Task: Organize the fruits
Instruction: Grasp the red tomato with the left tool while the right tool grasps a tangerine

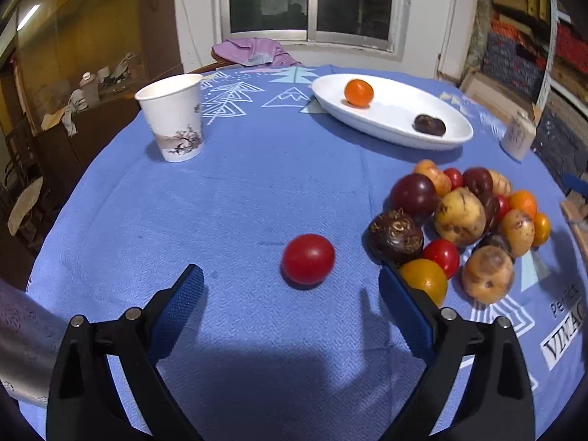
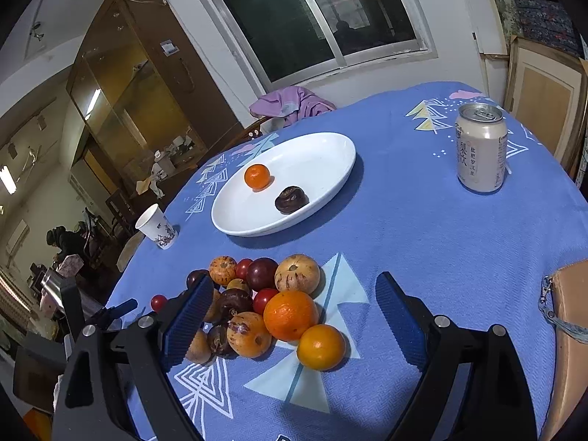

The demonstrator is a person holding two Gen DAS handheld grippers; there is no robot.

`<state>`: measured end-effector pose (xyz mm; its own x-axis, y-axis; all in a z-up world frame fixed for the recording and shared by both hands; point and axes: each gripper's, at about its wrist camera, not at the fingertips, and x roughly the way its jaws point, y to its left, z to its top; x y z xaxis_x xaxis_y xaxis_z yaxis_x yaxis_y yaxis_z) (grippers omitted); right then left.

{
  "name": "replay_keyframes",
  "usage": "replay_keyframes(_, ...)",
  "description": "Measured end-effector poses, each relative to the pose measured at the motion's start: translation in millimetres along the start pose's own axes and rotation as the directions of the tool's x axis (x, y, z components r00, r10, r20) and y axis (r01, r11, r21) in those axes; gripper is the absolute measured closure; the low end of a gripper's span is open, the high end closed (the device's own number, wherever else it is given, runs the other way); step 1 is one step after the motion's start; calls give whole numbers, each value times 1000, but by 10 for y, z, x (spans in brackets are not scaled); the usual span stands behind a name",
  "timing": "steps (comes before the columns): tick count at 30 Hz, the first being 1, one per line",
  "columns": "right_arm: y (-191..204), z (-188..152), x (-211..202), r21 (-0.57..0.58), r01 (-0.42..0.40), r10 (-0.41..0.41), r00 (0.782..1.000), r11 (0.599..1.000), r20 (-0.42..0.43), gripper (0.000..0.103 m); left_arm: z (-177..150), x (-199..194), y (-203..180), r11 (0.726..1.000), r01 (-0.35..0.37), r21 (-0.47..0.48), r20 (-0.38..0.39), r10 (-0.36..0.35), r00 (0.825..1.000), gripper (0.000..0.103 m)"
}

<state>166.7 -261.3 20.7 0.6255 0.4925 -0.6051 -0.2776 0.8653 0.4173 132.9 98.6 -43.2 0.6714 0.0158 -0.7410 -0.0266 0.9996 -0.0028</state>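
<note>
Two fruits in white plate [image 2: 327, 183], paper cup [image 1: 172, 117] upright

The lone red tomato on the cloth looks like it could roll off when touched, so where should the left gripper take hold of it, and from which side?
Grip the red tomato across its widest middle, coming from above. It is round and smooth, lying apart from the fruit pile with bare cloth on both sides. The left gripper already stands open just short of it, so the pads can probably straddle it.

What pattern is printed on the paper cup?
The paper cup is white with a dark branch bearing reddish blossoms over a pale band near its base; the left wrist view shows it best.
</note>
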Motion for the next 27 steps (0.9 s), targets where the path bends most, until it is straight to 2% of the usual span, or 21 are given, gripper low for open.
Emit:
replay_keyframes(1, 0, -2, -2, -1, 0, 0, 1000, 1000, 1, 12, 2, 26, -3, 1000, 7, -3, -10, -7, 1000, 11)
replay_keyframes(2, 1, -3, -4, -1, 0, 0, 1000, 1000, 2, 12, 10, 50, 27, 1000, 19, -19, -19, -19, 1000, 23)
replay_keyframes(4, 6, -1, 3, -1, -1, 1, 1000, 1000, 1, 12, 41, 103, 96, 997, 54, -53, -29, -56, 998, 37)
replay_keyframes(7, 17, 1, 15, -4, 0, 0, 1000, 1000, -4, 12, 90, 192, 102, 994, 85, -64, -38, -88, 995, 45)
replay_keyframes(11, 25, 2, 15, -5, -2, 2, 1000, 1000, -1, 12, 100, 188, -19, 996, 91, -19, -29, -92, 995, 47)
replay_keyframes(16, 55, -23, 49, -25, -5, 4, 1000, 1000, -21, 12, 140, 268, -51, 995, 102, -20, -52, -103, 993, 49)
replay_keyframes(18, 71, -51, 68, -37, -3, 2, 1000, 999, -31, 12, 137, 254, -76, 994, 105, -5, -47, -105, 993, 55)
replay_keyframes(19, 72, -83, 75, -43, 2, -4, 999, 999, -37, 12, 135, 250, -98, 994, 105, 4, -47, -105, 993, 62)
replay_keyframes(27, -22, -410, 123, -56, 49, -55, 993, 997, -103, 12, 122, 242, -109, 993, 115, 15, -51, -114, 992, 67)
